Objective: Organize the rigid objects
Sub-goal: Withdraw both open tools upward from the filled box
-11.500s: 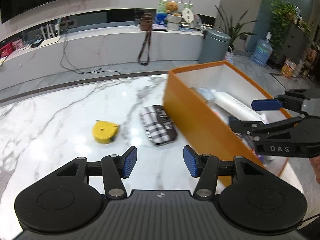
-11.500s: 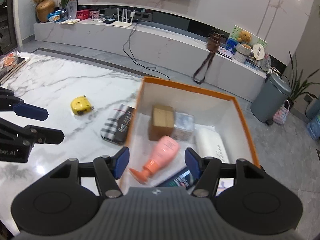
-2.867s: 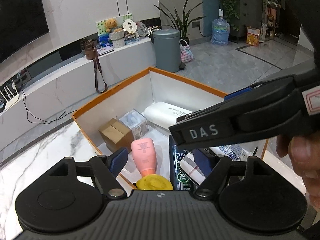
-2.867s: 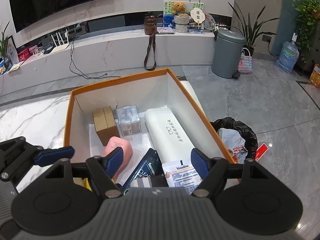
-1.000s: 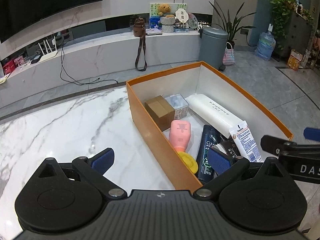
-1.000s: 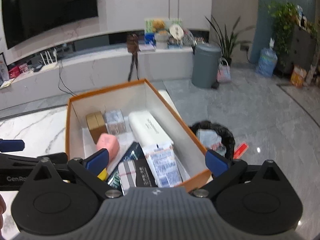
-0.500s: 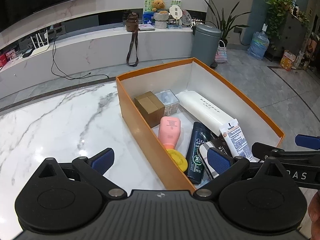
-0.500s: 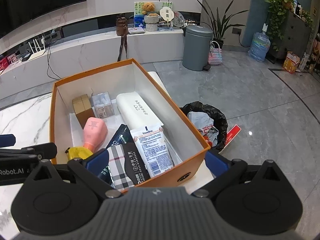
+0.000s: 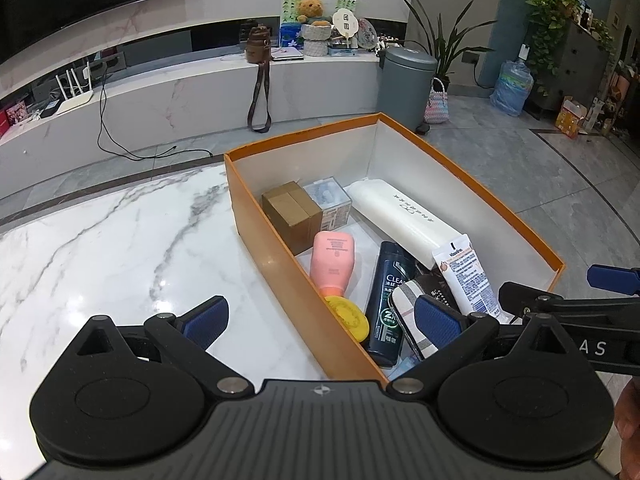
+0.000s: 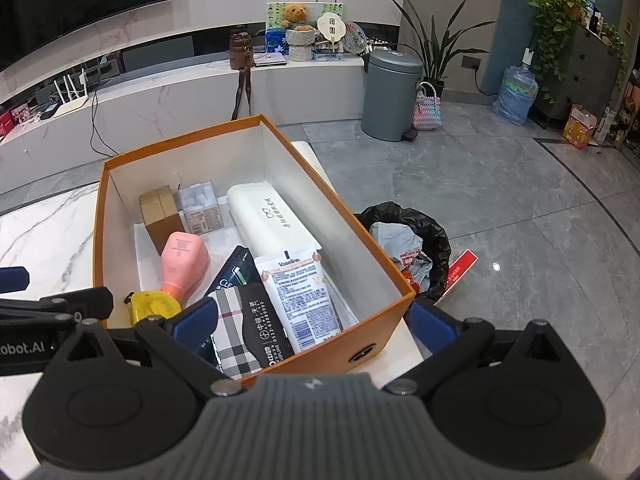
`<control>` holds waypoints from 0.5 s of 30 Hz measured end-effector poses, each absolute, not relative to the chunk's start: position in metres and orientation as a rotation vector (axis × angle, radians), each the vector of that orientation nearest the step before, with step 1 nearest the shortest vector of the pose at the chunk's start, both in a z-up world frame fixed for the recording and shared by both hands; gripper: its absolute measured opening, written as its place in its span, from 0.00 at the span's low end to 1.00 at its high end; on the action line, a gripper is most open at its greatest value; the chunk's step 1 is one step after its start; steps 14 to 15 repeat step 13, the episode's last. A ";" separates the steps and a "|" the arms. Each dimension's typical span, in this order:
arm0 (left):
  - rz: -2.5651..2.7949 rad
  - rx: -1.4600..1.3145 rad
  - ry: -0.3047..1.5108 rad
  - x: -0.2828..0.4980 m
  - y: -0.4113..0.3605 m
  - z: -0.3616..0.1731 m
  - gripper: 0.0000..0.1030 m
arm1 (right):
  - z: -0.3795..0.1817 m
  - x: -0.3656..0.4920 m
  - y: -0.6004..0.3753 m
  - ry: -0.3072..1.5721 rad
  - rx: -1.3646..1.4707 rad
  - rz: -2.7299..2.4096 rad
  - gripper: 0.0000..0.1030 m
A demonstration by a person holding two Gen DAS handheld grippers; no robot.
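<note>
Left wrist view first: my left hand-held gripper [image 9: 320,320] hangs with its blue pads spread wide and nothing between them, one pad over the marble desk [image 9: 100,248] and the other over the near corner of the orange box [image 9: 276,256]. My right hand-held gripper [image 10: 314,330] is spread just as wide and empty, straddling the box's near end wall; in the left view it shows at the right edge, beside the box. Everything I can see of the task's things lies inside the box. Nearest me sit the yellow tape measure [image 9: 347,312], against the left wall, and the plaid case [image 10: 248,330], which leans on the near wall. Between them lies the dark shampoo bottle [image 9: 390,298], with the pink bottle [image 9: 333,264] cap-down touching the tape measure. The Vaseline tube [image 10: 302,298] rests partly on the plaid case and on the long white case [image 10: 270,220]. At the far end stand the brown carton [image 9: 292,212] and the clear small box [image 9: 330,204], side by side. On the floor right of the box is a black-lined bin [image 10: 404,240].
</note>
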State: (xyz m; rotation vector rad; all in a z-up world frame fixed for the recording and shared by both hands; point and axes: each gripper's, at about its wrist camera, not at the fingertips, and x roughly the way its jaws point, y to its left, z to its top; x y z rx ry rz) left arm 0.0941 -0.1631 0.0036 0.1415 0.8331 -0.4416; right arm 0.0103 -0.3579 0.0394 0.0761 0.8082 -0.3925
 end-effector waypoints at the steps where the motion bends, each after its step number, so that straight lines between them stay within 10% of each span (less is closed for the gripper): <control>1: -0.443 0.142 0.833 0.094 -0.163 0.004 1.00 | 0.039 0.010 -0.358 0.809 0.076 -0.392 0.98; 15: -0.459 0.144 0.819 0.091 -0.165 0.007 1.00 | 0.040 0.010 -0.358 0.807 0.074 -0.395 0.98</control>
